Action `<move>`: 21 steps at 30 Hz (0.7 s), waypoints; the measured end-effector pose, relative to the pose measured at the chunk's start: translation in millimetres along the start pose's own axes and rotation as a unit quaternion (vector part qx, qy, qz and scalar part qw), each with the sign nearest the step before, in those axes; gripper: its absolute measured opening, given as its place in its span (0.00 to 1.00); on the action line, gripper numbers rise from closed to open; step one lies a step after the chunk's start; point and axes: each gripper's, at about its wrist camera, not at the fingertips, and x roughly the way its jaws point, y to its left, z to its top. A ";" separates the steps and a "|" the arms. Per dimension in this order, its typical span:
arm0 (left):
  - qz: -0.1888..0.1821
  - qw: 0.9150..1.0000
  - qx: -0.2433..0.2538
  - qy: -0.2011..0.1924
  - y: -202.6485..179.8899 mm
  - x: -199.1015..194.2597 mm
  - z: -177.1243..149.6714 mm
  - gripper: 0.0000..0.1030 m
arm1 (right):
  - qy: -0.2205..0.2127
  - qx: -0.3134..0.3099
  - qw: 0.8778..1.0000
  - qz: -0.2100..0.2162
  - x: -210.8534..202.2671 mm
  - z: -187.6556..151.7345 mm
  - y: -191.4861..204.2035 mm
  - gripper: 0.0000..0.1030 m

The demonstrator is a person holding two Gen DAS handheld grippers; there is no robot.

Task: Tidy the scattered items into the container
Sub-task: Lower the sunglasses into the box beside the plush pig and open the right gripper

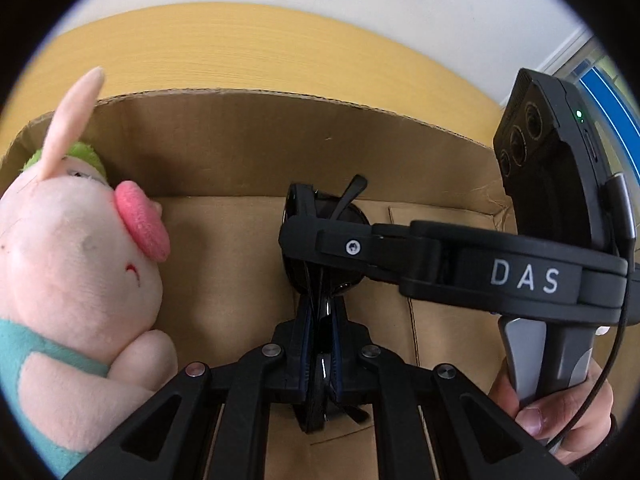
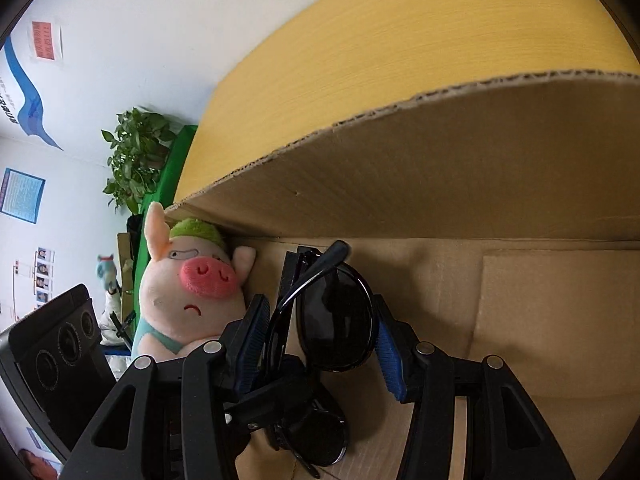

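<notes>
Left wrist view had the left gripper (image 1: 318,344) low inside the box (image 1: 240,148), jaws clamped tight on the folded sunglasses (image 1: 320,272). Across it reached the right gripper (image 1: 316,236), its tips at the same sunglasses. Right wrist view showed those blue-padded jaws spread apart, either side of a dark lens (image 2: 340,320), not squeezing. Pig toy (image 2: 192,300) sat in the box's corner, just beside the sunglasses, on the yellow tabletop (image 2: 400,60).
</notes>
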 end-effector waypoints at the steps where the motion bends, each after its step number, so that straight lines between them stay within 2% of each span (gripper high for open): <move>1: 0.002 1.000 -0.001 0.000 -0.4 0.6 -0.4 0.08 | -0.001 -0.002 1.000 0.000 0.5 -0.1 0.4 0.53; 4: 0.006 1.000 -0.001 0.005 -2.8 0.9 -3.9 0.10 | -0.002 -0.006 1.000 0.000 0.2 -1.9 -0.6 0.55; 5: 0.007 1.000 -0.001 0.007 -3.7 0.8 -5.7 0.11 | -0.001 -0.006 1.000 0.003 -0.5 -2.7 -0.1 0.63; 6: 0.009 1.000 0.000 0.008 -4.3 0.1 -7.7 0.13 | 0.000 -0.007 1.000 0.003 -1.9 -3.3 1.0 0.76; 8: 0.011 1.000 -0.001 0.003 -5.9 -5.9 -12.3 0.20 | -0.008 -0.015 1.000 -0.010 -8.7 -5.0 6.5 0.93; 12: 0.028 0.999 0.013 -0.045 -17.6 -41.2 -25.4 0.40 | -0.029 -0.040 0.998 -0.025 -37.6 -10.3 23.9 0.93; 13: 0.031 0.998 0.018 -0.060 -21.6 -53.0 -30.2 0.48 | -0.037 -0.049 0.997 -0.040 -48.8 -13.7 28.1 0.93; 15: 0.034 0.995 0.028 -0.092 -30.0 -78.1 -41.6 0.56 | -0.052 -0.065 0.994 -0.070 -69.8 -21.2 36.7 0.93; 18: 0.051 0.988 0.046 -0.140 -42.9 -118.5 -64.3 0.58 | -0.085 -0.091 0.984 -0.127 -103.7 -37.5 53.9 0.93; 21: 0.064 0.979 0.059 -0.186 -40.1 -158.2 -85.9 0.67 | -0.131 -0.123 0.970 -0.166 -141.3 -66.7 84.8 0.97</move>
